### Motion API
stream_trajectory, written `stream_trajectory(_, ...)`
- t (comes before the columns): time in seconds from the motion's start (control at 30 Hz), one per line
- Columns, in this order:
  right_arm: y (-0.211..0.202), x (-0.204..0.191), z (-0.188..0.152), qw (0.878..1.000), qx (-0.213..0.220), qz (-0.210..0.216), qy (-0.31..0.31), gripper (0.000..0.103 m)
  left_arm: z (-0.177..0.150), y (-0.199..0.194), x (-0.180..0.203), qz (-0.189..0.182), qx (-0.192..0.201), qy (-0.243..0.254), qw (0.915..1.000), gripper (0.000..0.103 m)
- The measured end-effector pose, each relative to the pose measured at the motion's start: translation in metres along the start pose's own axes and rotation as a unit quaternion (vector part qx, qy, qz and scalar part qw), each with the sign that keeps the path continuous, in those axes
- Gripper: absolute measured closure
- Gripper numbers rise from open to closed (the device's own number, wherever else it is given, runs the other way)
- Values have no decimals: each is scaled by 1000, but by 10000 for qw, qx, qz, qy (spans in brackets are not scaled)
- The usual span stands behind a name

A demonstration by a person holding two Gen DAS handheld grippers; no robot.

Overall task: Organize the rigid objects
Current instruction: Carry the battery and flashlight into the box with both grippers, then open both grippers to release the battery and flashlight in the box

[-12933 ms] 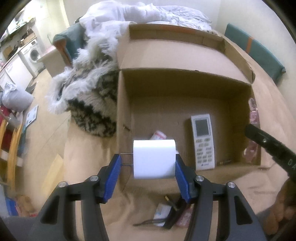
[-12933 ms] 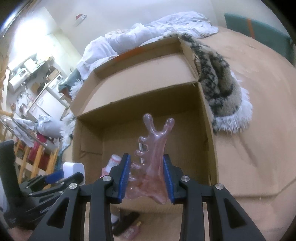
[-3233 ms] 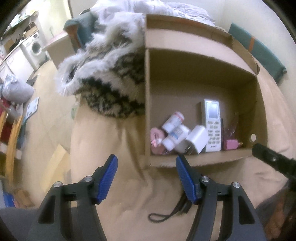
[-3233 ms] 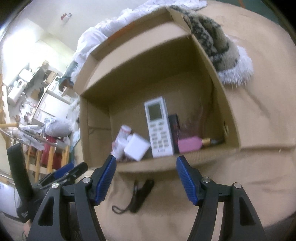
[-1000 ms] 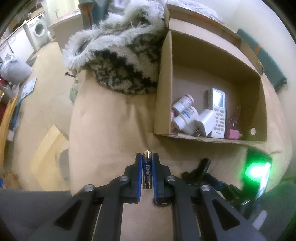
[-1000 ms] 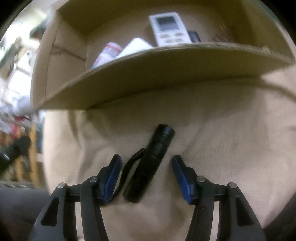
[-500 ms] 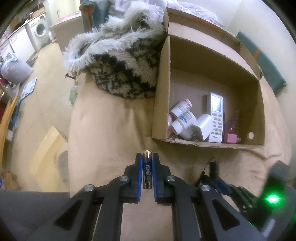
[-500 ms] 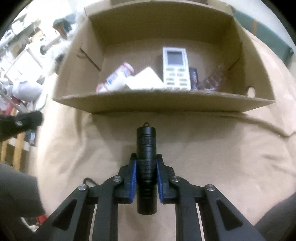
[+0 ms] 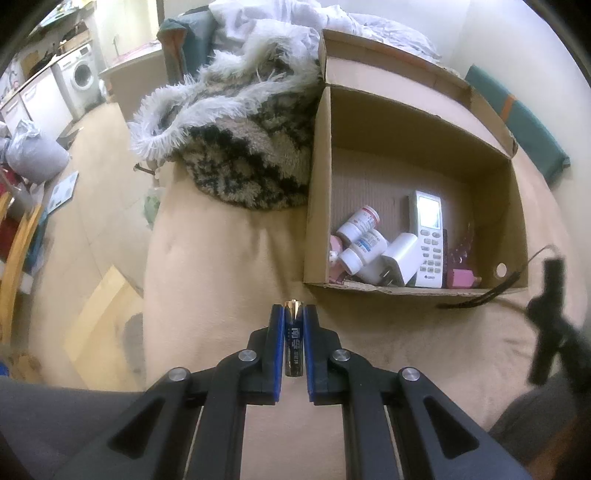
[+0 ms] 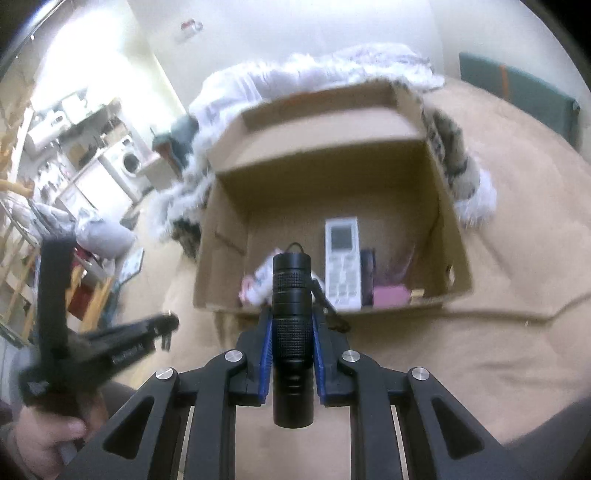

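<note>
A tan, suede-like cover [image 9: 221,266] spreads over the soft surface the work happens on. At far left the room shows a washing machine [image 9: 84,75], white cabinets and a pale floor; a shaggy black-and-cream rug with a white fringe [image 9: 236,147] is heaped just left of an open cardboard box [image 9: 317,177], and white bedding [image 9: 280,22] lies behind it. A teal cushion [image 9: 524,122] sits far right.

The left gripper [image 9: 294,314] tilts steeply down over the cover, near the box's near-left corner, its blue pads clamped on a small battery [image 9: 294,343] with the gold tip pointing away; the label print is too small to read. In the box, left to right: two white pill bottles [image 9: 364,238], a white charger plug [image 9: 399,258], a white remote control [image 9: 428,236] with writing too fine to read, and a pink block [image 9: 461,278].

The right gripper [image 10: 292,325] is angled down toward the box from its near side and grips a black knurled flashlight [image 10: 292,332] lengthwise, a cord [image 10: 328,306] trailing beside it. In that view a hand [image 10: 40,443] at lower left holds the other gripper's handle; lettering on it is blurred.
</note>
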State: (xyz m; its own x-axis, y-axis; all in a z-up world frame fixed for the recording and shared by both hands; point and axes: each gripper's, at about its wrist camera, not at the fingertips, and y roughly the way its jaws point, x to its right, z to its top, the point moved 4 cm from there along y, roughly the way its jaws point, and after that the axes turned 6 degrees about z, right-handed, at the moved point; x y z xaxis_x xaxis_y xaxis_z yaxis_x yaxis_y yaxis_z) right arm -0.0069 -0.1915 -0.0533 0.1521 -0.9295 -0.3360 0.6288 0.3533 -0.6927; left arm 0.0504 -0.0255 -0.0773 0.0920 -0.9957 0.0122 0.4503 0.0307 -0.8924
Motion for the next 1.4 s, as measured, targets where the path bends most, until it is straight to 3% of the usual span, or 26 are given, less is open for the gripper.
stream_trajectory(0.17,-13,14,34,9993,338,125,45,84,11,-13,9,-115,136,41,9998,94)
stream_trajectory(0.43,-24,30,97,9963,843,165,47,84,62,-32,29,-188,452,187,9986,94)
stream_trajectory(0.7,5,40,132,9944,1001,289,185,84,105,-25,64,-198,653,387,9969,94)
stream_trajectory(0.83,39,54,124,9965,718,255,351,84,109,-2,79,-129,506,553,9971,94)
stream_trajectory(0.97,78,68,102,9982,30,171,569,84,105,22,86,31,397,683,9969,94)
stream_trajectory(1.13,106,70,91,9972,-434,106,599,84,98,51,95,91,75,672,9977,94)
stream_trajectory(1.27,123,77,86,9944,-728,77,759,84,98,62,103,146,49,738,9972,94)
stream_trajectory(1.4,142,91,73,9850,-1153,327,1240,84,96,74,106,221,-37,807,9965,94)
